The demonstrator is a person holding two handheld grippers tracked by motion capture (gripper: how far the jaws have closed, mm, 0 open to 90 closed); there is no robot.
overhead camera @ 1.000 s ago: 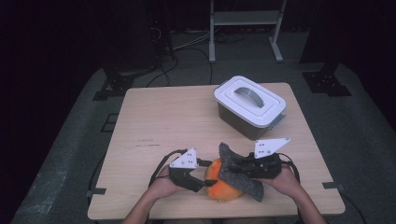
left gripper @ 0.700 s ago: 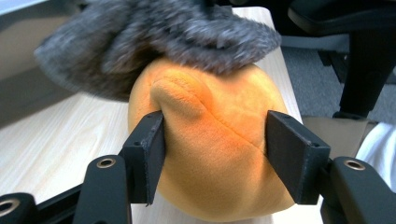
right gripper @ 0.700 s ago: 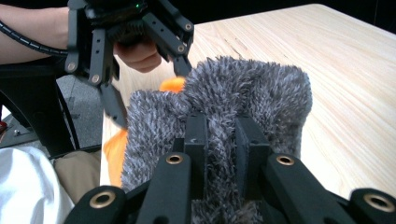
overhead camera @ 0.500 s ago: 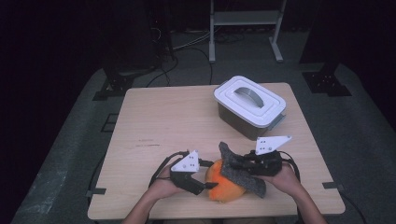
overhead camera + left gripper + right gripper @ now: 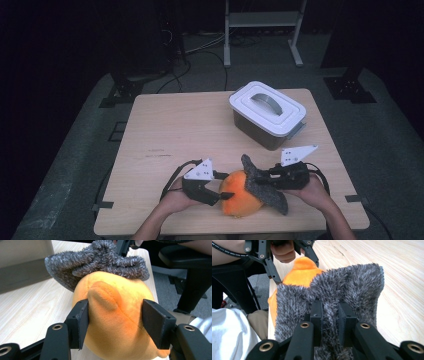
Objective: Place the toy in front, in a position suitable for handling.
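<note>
Since the earlier frames the grey cloth has been drawn a little further over the toy, its far corner now standing up; little else has shifted. At the table's six o'clock edge sits the round orange plush toy (image 5: 240, 195), with the fuzzy dark grey cloth (image 5: 265, 187) draped over its three o'clock side. From nine o'clock the left gripper (image 5: 220, 194) straddles the plush, its jaws parted and pressed against the toy's flanks in the left gripper view (image 5: 115, 322). From three o'clock the right gripper (image 5: 272, 181) pinches a fold of the cloth between closed jaws (image 5: 329, 315). Well apart at one o'clock stands the white-lidded rectangular plastic box (image 5: 267, 114) on the light wooden table (image 5: 175, 130).
</note>
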